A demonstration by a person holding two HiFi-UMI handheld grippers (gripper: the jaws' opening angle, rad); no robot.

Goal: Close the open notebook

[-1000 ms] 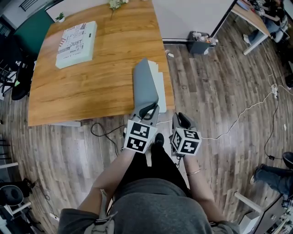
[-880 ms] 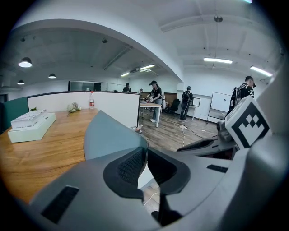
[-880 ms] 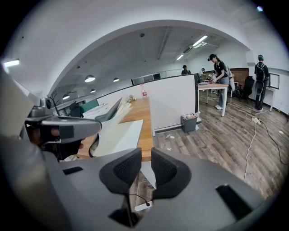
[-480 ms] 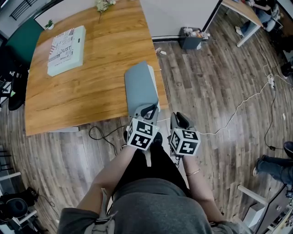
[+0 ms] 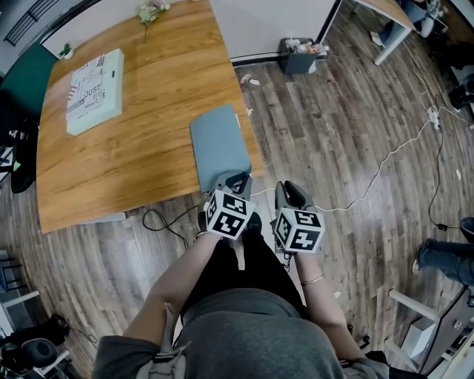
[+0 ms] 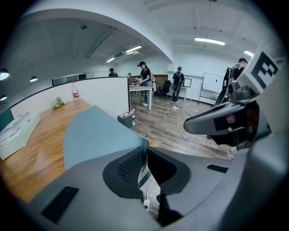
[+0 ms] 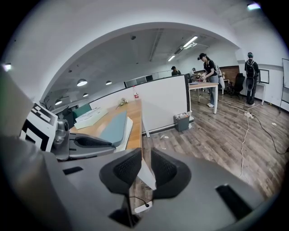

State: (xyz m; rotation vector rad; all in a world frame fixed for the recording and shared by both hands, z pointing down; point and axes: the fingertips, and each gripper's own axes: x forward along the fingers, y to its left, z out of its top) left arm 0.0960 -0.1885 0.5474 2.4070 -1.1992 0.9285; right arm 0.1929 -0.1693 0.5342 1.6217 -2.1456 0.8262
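Head view: notebook (image 5: pixel 217 144) lies at the near right corner of the table (image 5: pixel 133 163), grey-blue cover on top and lying flat.
Page block: white edge shows under the cover in the right gripper view.
Left gripper (image 5: pixel 234 178): at the notebook's near edge; jaws nearly together, pinching the cover's corner at their tips.
Right gripper (image 5: pixel 293 191): just beside the left one, off the table and over the floor; narrow gap between jaws, nothing in it, clear of the notebook.
Box (image 5: pixel 92 91): pale, printed, on the table's far left, well apart from the notebook.
Flowers (image 5: pixel 152 11): at the table's far edge.
Partition (image 5: pixel 274 22): white, beyond the table's far right corner.
Bin (image 5: pixel 300 53): on the floor at the partition's foot.
Cables: white one (image 5: pixel 385 166) across the floor at right; dark one (image 5: pixel 167 222) by the table's near edge.
People (image 6: pixel 145 79): several stand at a far desk; someone's legs (image 5: pixel 444 263) show at the head view's right edge.
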